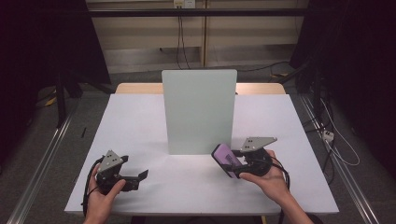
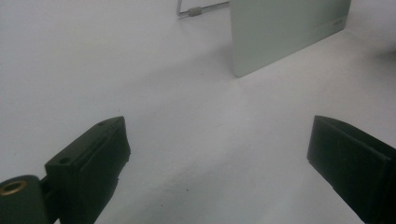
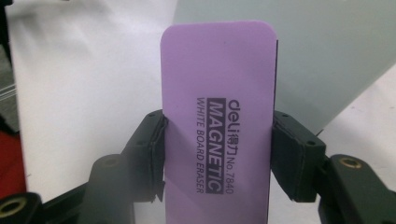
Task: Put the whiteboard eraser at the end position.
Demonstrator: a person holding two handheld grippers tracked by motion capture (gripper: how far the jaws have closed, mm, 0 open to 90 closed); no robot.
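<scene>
Right tool [image 1: 236, 164] clamped a purple whiteboard eraser [image 1: 225, 160]; left tool [image 1: 135, 178] gaped empty. A careless swing risked toppling the propped whiteboard [image 1: 199, 111].

Even overhead light falls on the white-topped desk [image 1: 154, 135], while the room's edges sit in deep darkness. The upright pale grey-green rectangular board [image 1: 199, 112] throws only a faint shadow at its foot. In the right gripper view, the purple whiteboard eraser [image 3: 217, 121] reads sharp; the near black jaws look soft and blurred.
</scene>
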